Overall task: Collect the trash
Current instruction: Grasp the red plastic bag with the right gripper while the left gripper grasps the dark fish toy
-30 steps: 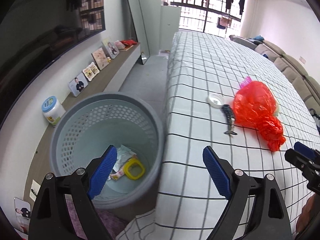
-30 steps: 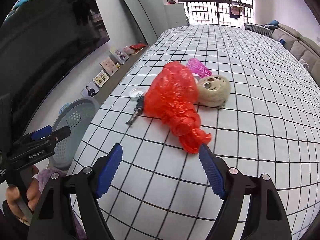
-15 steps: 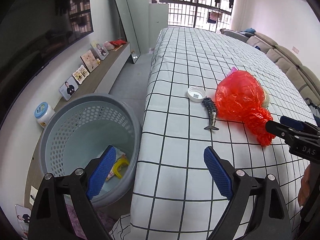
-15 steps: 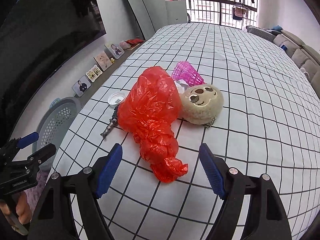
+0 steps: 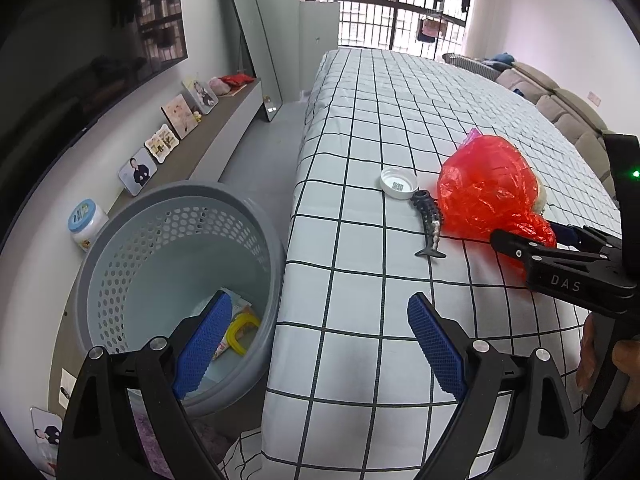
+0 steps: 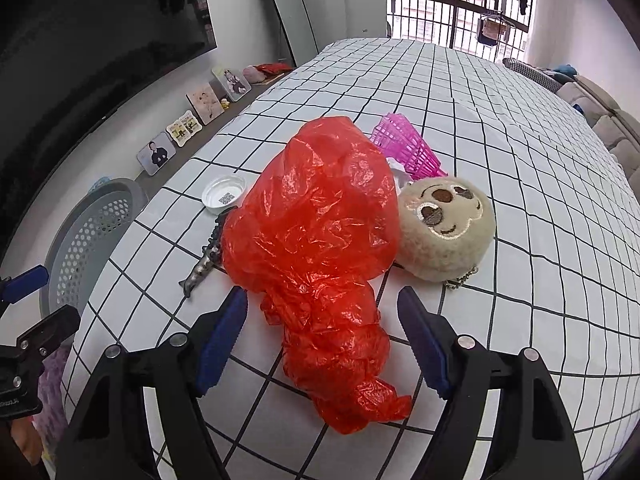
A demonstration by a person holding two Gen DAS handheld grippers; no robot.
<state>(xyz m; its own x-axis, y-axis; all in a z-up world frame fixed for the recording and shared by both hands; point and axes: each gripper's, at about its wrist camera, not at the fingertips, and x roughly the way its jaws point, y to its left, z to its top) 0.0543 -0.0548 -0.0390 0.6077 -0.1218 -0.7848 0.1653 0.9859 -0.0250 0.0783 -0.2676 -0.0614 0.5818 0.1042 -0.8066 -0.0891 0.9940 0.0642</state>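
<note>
Fingers of the right gripper (image 6: 320, 336) stand wide apart, one blue pad on each side of the thin, twisted end of the red plastic bag (image 6: 320, 248). The pads do not press on the bag, and whether they brush it is hard to tell. The bag lies crumpled on the bed (image 6: 520, 160), which has a white cover with black lines in squares. Just beside the bag on one side is a round plush toy (image 6: 444, 228) with a sewn smiling face, touching the bag. Behind both sits a pink mesh thing (image 6: 408, 148). On the other side of the bag lie a small dark toy fish (image 6: 204, 264) and a white lid (image 6: 223, 193). Fingers of the left gripper (image 5: 320, 344) are wide apart too, with nothing between them. One blue pad hangs over the grey basket (image 5: 132, 240) on the floor by the bed, and the other hangs over the bed's edge. Inside the basket lie a yellow ring (image 5: 240, 332) and some paper wrappers (image 5: 236, 300). A low shelf (image 5: 216, 136) along the wall holds small picture frames and a white jar with a blue lid (image 5: 86, 224).
</note>
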